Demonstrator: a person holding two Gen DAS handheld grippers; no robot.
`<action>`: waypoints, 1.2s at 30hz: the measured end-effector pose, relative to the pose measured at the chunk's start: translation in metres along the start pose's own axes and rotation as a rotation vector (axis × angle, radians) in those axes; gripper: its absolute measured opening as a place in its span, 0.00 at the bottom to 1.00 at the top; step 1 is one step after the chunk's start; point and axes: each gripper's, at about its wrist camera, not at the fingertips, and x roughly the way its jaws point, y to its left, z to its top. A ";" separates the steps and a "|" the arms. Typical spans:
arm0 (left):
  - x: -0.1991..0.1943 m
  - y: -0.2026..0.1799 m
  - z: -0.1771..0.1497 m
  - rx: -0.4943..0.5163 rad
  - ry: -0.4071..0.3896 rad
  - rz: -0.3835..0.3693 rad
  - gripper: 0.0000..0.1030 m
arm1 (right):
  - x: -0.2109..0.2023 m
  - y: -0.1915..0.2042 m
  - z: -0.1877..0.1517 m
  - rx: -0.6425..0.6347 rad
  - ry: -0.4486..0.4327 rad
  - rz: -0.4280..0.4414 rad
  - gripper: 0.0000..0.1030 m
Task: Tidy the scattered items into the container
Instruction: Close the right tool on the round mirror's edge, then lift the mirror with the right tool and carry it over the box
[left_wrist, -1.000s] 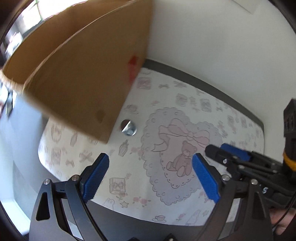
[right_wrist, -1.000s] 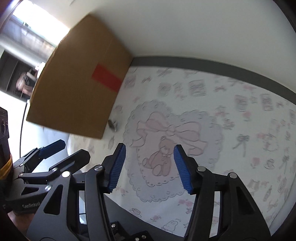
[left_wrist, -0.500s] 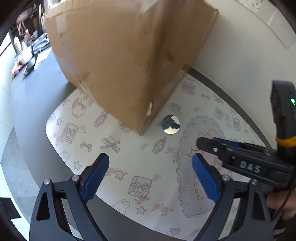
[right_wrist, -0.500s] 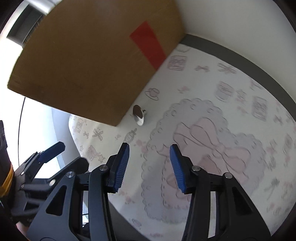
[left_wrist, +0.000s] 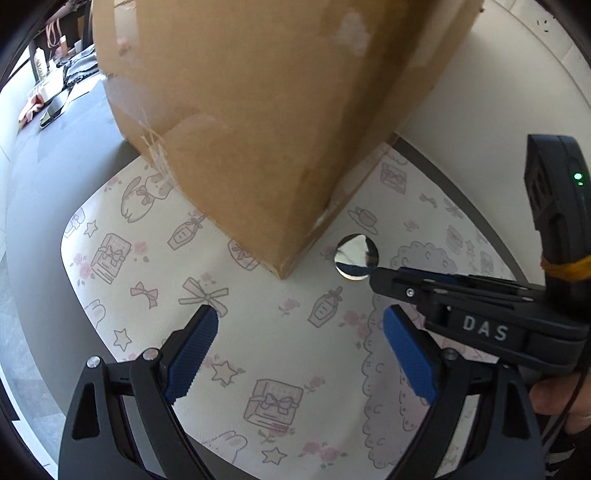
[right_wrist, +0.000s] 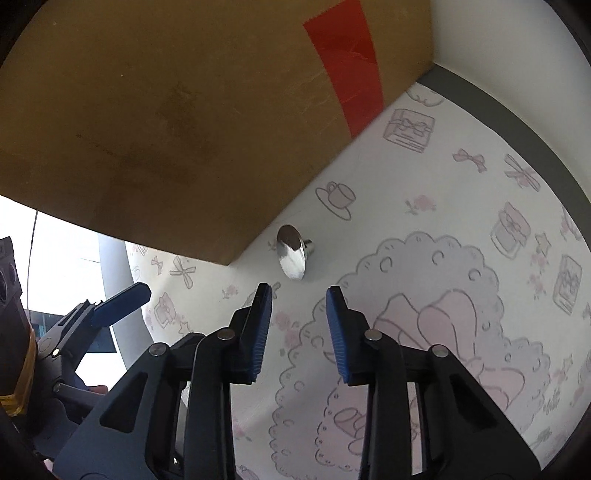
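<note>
Reaching with fingers parted, the right gripper (right_wrist: 299, 317) nears a small, hard, slippery metal knob (right_wrist: 291, 257) beside the box (right_wrist: 177, 122); pinch its rim.

The cardboard box (left_wrist: 266, 110) runs off the top edge, so its opening seems hidden.

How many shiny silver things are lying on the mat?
1. The shiny silver thing lies on the mat beside the cardboard box corner. More may be hidden behind the box.
</note>
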 end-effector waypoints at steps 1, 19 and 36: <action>0.001 0.001 -0.001 -0.003 -0.001 0.004 0.88 | 0.003 -0.001 0.001 -0.004 0.002 0.001 0.27; 0.004 0.014 -0.009 -0.042 0.000 0.008 0.88 | 0.027 0.002 0.018 -0.085 -0.009 -0.014 0.12; -0.035 0.009 -0.004 -0.018 -0.048 -0.018 0.88 | -0.018 0.005 0.008 -0.080 -0.089 -0.003 0.11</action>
